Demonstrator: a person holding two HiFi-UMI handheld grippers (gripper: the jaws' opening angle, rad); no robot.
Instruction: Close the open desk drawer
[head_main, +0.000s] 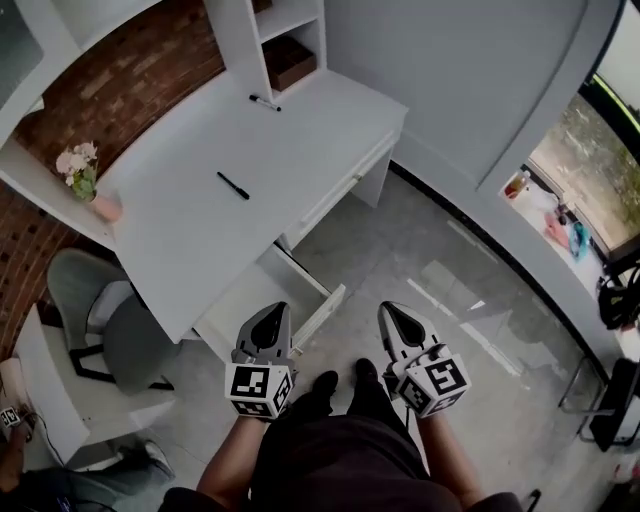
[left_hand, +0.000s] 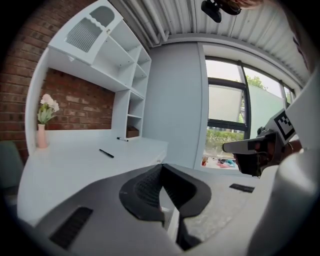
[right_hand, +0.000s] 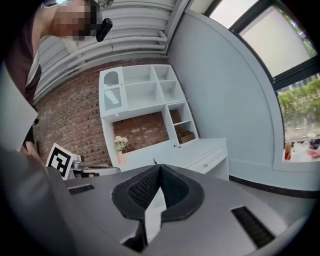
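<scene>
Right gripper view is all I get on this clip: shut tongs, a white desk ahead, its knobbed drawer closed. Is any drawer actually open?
Observer: Yes. The head view shows an open drawer pulled out of the desk, beside the closed drawer.
Operator: Anything touching it?
Observer: The left gripper hangs by its front panel, tongs shut on nothing. I can't tell whether it makes contact.
Operator: Anything inside?
Observer: From above, the part that shows looks empty.
</scene>
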